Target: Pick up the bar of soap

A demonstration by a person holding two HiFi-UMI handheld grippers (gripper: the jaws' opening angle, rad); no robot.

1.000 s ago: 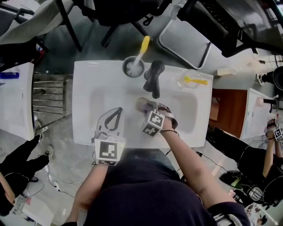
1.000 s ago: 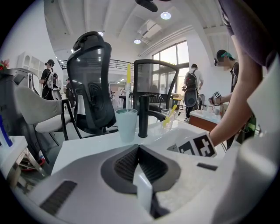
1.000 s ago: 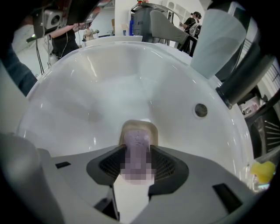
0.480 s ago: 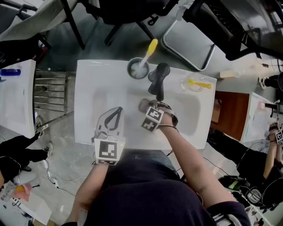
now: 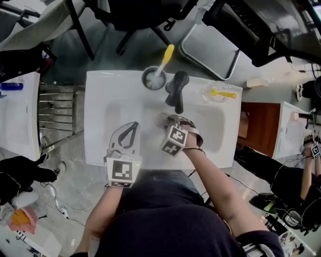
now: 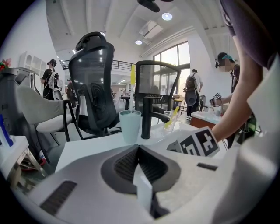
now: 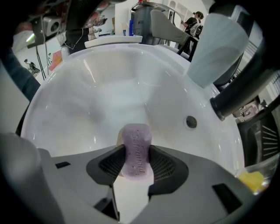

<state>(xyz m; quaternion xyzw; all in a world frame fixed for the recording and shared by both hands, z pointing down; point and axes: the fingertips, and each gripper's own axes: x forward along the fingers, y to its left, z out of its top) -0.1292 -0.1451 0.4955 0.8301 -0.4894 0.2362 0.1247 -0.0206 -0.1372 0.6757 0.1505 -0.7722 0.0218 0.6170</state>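
Observation:
The bar of soap [image 7: 136, 148] is pale purple with stamped lettering. My right gripper [image 7: 137, 154] is shut on it, the bar standing on edge between the two dark ribbed pads and held above the white sink basin [image 7: 87, 100]. From the head view the soap [image 5: 162, 119] sticks out of the right gripper [image 5: 166, 122] just below the black faucet [image 5: 175, 90]. My left gripper [image 5: 133, 125] rests over the basin's left front part, shut with nothing in it; its jaw tips meet in the left gripper view [image 6: 139, 148].
A cup with a yellow-handled brush [image 5: 153, 78] stands left of the faucet. A clear dish holding a yellow item [image 5: 218, 93] sits on the sink's right rear corner. An overflow hole [image 7: 190, 122] marks the basin wall. Office chairs [image 5: 145, 15] stand behind the sink.
The right gripper keeps hold of the soap and has barely shifted over the basin. The left gripper has stayed where it was.

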